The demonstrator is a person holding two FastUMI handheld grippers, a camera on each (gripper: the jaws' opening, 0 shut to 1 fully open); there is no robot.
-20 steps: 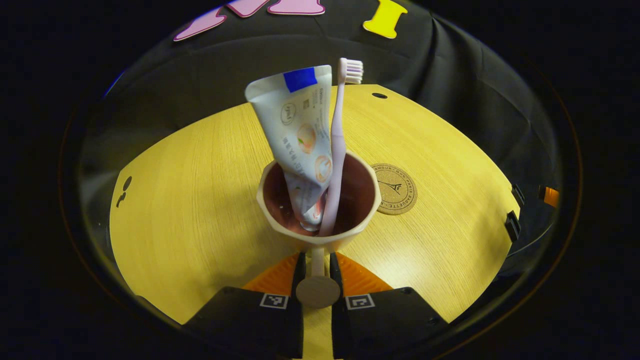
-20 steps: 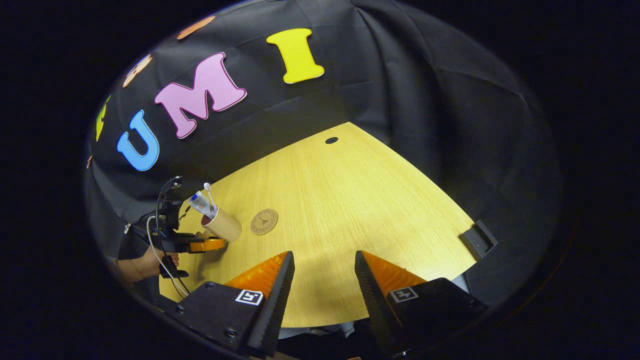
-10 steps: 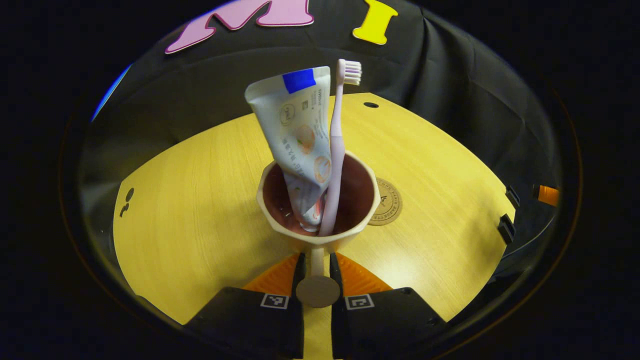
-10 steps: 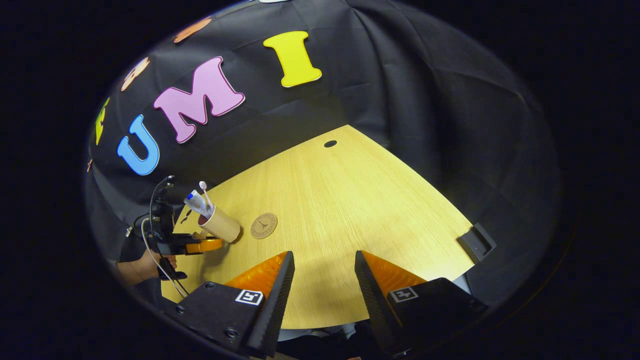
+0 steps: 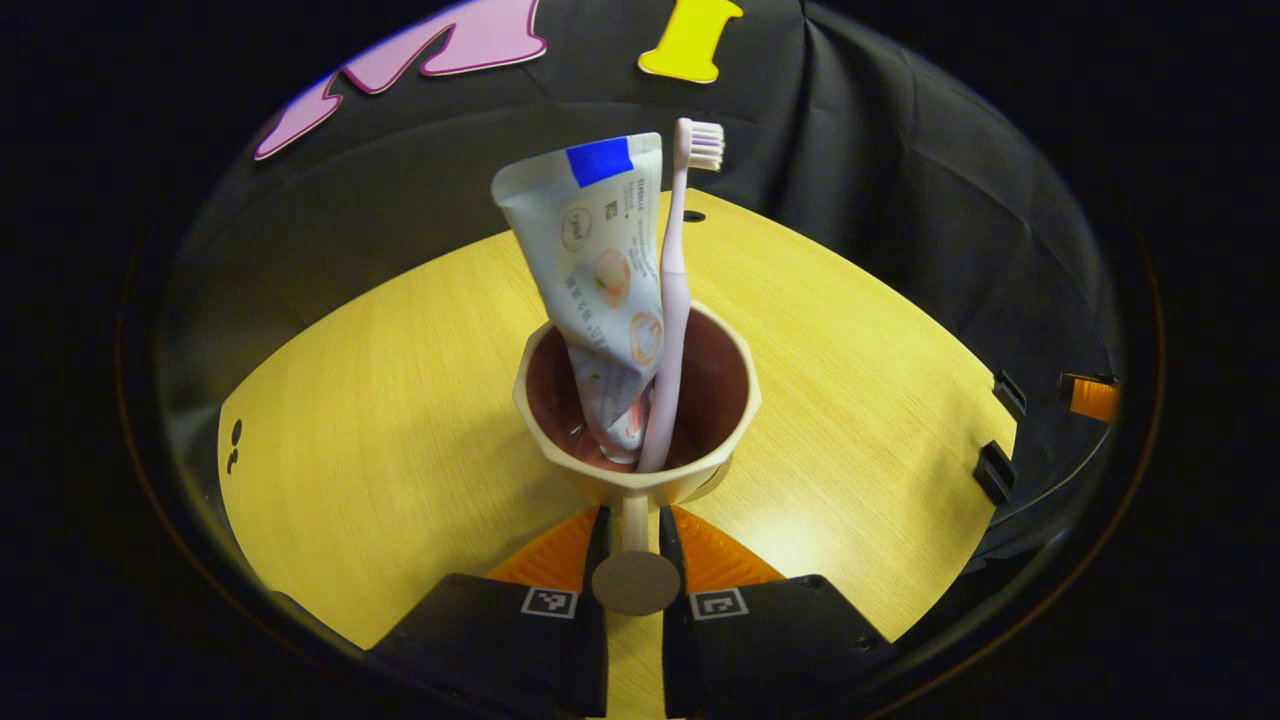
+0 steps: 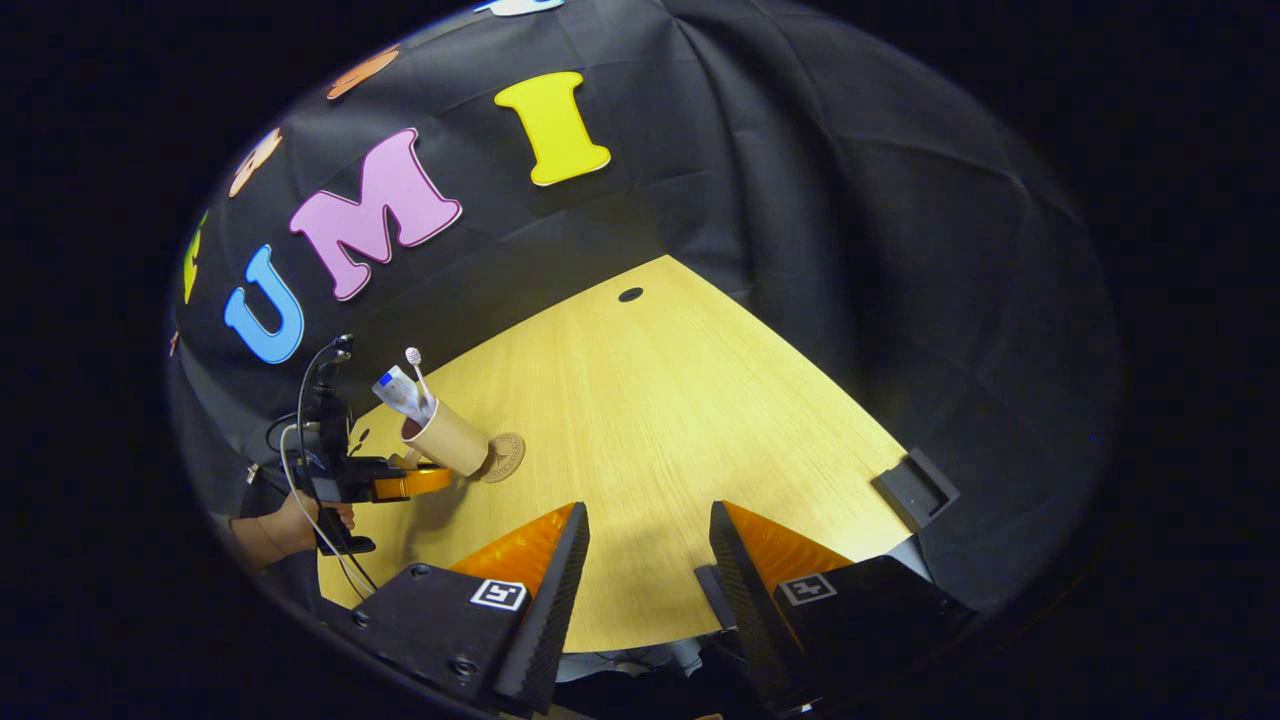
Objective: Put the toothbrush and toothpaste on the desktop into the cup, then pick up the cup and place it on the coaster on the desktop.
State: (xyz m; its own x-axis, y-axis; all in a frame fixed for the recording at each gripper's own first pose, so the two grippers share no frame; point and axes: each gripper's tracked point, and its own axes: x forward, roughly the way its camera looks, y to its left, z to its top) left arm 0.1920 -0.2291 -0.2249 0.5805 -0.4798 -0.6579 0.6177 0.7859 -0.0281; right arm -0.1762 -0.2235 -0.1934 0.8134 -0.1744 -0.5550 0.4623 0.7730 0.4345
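Cup (image 5: 637, 400) with the toothpaste (image 5: 600, 260) and toothbrush (image 5: 676, 290) standing in it is held off the bench (image 5: 380, 400) by the left gripper (image 5: 634, 530), whose fingers are pinched on the cup's handle at the near side. Both items lean a little against the rim but sit well inside.

Over the last second the coaster has slid out of the left gripper view: it lay clear to the right of the cup, then half tucked behind the rim, and is now hidden beneath the cup. In the right gripper view the coaster (image 6: 505, 455) shows just at the cup's foot, partly overlapped by the cup (image 6: 445, 440), where before there was bare bench between them. The left gripper (image 6: 400, 485) and the hand (image 6: 300, 520) holding it have carried the load toward the coaster.

So the filling part looks done and the carry is nearly finished. Whether the cup's base is centred over the coaster cannot be told from either view, nor whether it touches it yet. What remains, by this reading, is to lower it squarely and let go of the handle.

The right gripper (image 6: 648, 560) hangs over the near bench with its fingers spread and holding nothing.
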